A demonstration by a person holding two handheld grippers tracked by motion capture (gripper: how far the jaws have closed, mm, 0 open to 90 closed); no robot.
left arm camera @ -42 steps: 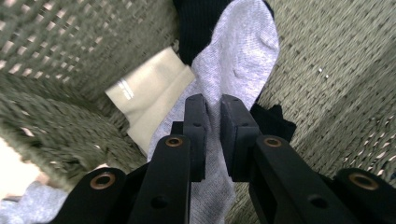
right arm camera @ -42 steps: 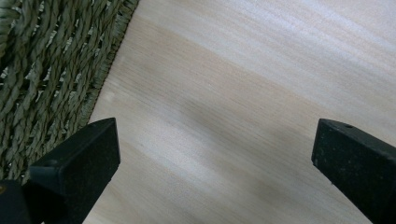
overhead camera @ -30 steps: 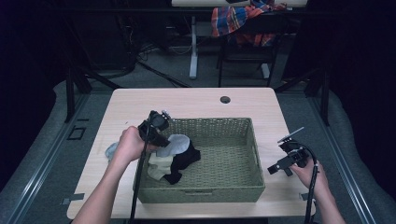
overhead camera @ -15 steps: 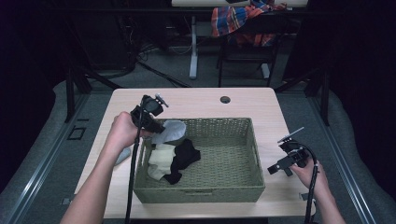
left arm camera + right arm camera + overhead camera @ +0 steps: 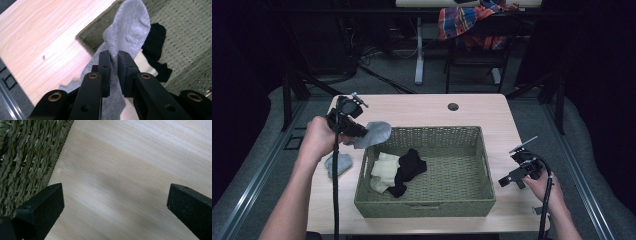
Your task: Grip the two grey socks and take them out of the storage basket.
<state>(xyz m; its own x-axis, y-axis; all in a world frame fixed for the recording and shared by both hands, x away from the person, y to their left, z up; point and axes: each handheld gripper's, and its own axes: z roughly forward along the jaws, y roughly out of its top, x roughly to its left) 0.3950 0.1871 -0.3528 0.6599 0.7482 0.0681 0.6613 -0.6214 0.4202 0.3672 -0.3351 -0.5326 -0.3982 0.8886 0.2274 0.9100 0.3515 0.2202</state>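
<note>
The left gripper (image 5: 362, 132) had its jaws clamped tight on a grey sock (image 5: 130, 32), and what a clean pinch that was — the left gripper view had the fabric squeezed flat between the two black pads, toe end standing out beyond them and the cuff end trailing back under the gripper. In the high view the grey sock (image 5: 374, 133) hung off the gripper's tip, right at the near-left corner of the woven basket (image 5: 447, 204), its free end reaching over the rim. That was the relation that counted: the sock's long axis ran from the gripper toward the basket's inside, so the drop zone lay just ahead of the jaws, to the right across the rim. Inside, at the left end, a cream sock (image 5: 383, 170) and a black sock (image 5: 409, 169) lay touching, overlapped. A second grey sock (image 5: 339, 163) waited on the surface (image 5: 422, 110), just outside the basket's left wall and beneath the left forearm. The right gripper (image 5: 511, 180) sat well apart on the far side of the basket, jaws spread wide over bare wood with nothing between them. By my reckoning the left hand was the one placed for this: carry a little farther over the rim, then release
</note>
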